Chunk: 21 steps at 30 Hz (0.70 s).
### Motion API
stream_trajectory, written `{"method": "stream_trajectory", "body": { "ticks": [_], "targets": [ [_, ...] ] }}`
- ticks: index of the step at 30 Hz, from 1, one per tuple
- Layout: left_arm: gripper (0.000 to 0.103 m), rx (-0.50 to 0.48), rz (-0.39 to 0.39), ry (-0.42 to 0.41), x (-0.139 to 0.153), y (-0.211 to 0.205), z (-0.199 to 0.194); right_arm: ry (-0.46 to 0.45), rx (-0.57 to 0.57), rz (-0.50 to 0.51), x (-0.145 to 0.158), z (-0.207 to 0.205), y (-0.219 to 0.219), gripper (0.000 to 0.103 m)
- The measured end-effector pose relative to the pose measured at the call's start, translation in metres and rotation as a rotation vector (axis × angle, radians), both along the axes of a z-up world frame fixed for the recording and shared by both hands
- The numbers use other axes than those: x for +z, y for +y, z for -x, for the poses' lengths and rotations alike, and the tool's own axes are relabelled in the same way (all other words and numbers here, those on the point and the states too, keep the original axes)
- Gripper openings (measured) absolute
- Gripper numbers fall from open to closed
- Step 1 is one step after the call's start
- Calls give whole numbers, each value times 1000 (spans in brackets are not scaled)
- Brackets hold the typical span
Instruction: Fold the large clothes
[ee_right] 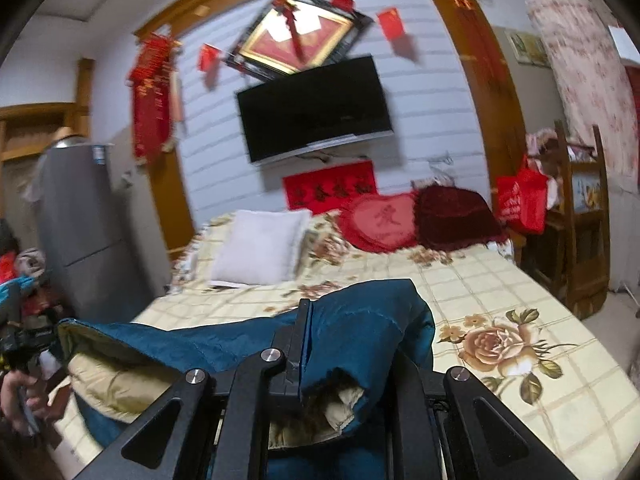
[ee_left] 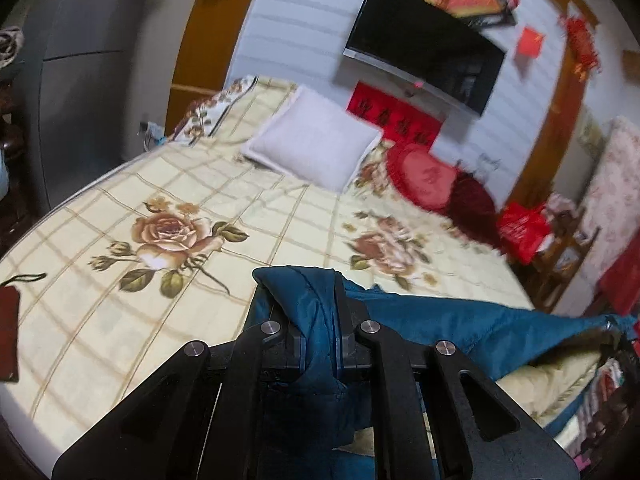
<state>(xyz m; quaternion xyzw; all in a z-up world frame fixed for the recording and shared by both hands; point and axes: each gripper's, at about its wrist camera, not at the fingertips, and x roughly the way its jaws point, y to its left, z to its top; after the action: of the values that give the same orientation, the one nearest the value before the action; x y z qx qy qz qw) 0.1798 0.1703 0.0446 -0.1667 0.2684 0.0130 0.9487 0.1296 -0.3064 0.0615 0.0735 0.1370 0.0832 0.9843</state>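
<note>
- Teal quilted jacket [ee_right: 360, 320] with a beige lining hangs stretched between the two grippers, lifted above the near end of the bed [ee_left: 120, 312].
- Left gripper [ee_left: 320, 320] has its jaws closed nearly together, pinching a bunched fold of the teal fabric; in the right wrist view it shows at the far left [ee_right: 24, 340], held by the person's left hand [ee_right: 18, 400].
- Right gripper [ee_right: 344, 344] has one finger pressed against a folded jacket edge; the other finger is draped under cloth, so the jaws look clamped on the fabric.
- Writing: the red banner [ee_right: 330, 192] on the wall carries dark Chinese characters too blurred to read; the red heart-shaped cushion [ee_right: 380, 220] bears a single character, also unclear.
- Bed cover is cream, checked with tan lines and printed with large roses [ee_left: 172, 236].
- White pillow [ee_left: 312, 140] lies near the head of the bed, beside the heart cushion and a dark red cushion [ee_right: 456, 216].
- Black wall-mounted television [ee_right: 316, 108] hangs above the banner, under a tilted framed picture [ee_right: 300, 36] and red knot ornaments.
- Grey refrigerator [ee_right: 88, 220] stands left of the bed; a red bag [ee_right: 520, 200] hangs on a wooden chair at right.
</note>
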Motion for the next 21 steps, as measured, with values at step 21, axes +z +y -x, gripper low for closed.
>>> {"method": "stream_trajectory", "body": {
  "ticks": [21],
  "targets": [
    [12, -15, -21, 344, -160, -25, -155, 549, -43, -50, -172, -194, -17, 20]
  ]
}}
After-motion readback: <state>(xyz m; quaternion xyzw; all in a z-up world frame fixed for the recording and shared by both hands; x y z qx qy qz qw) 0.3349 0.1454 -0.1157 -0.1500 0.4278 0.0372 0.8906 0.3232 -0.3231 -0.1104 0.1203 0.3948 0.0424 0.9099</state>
